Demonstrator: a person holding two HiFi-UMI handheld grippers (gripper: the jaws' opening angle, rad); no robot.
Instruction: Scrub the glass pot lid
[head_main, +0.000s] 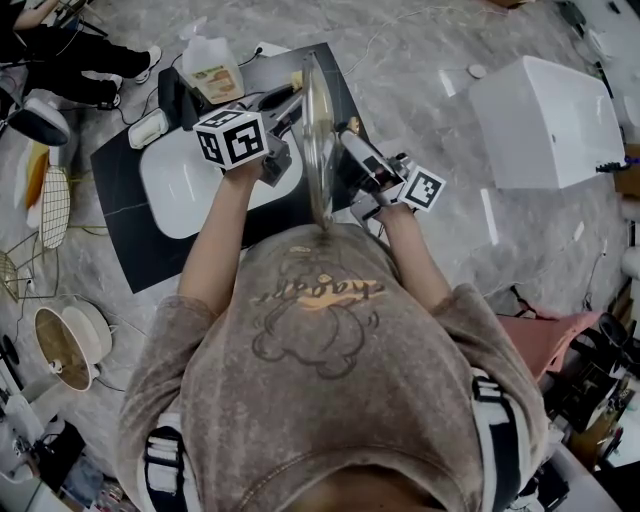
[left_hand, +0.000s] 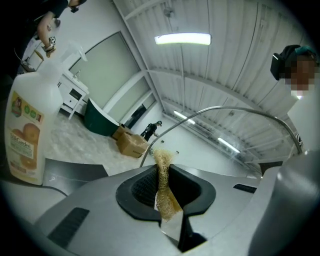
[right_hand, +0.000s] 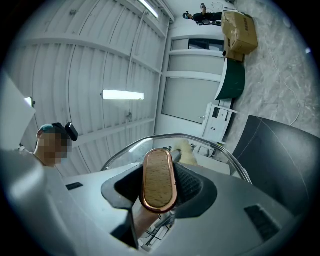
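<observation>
Glass pot lid (head_main: 317, 140) upright on edge.
Right gripper (right_hand: 159, 189) clamps its wood-faced knob (right_hand: 159, 170); left gripper (left_hand: 164, 196) pinches fibrous scrubber (left_hand: 162, 165).

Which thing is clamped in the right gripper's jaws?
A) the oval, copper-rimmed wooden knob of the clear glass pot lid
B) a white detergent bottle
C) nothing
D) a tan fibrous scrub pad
A: in the right gripper view, the right gripper has its pads pressed on the oval wooden knob, with the glass pot lid arching beyond.

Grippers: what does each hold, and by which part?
Left gripper pinches a tan fibrous scrubber, one end poking past the jaws. Right gripper clamps the glass pot lid by its wooden handle.
</observation>
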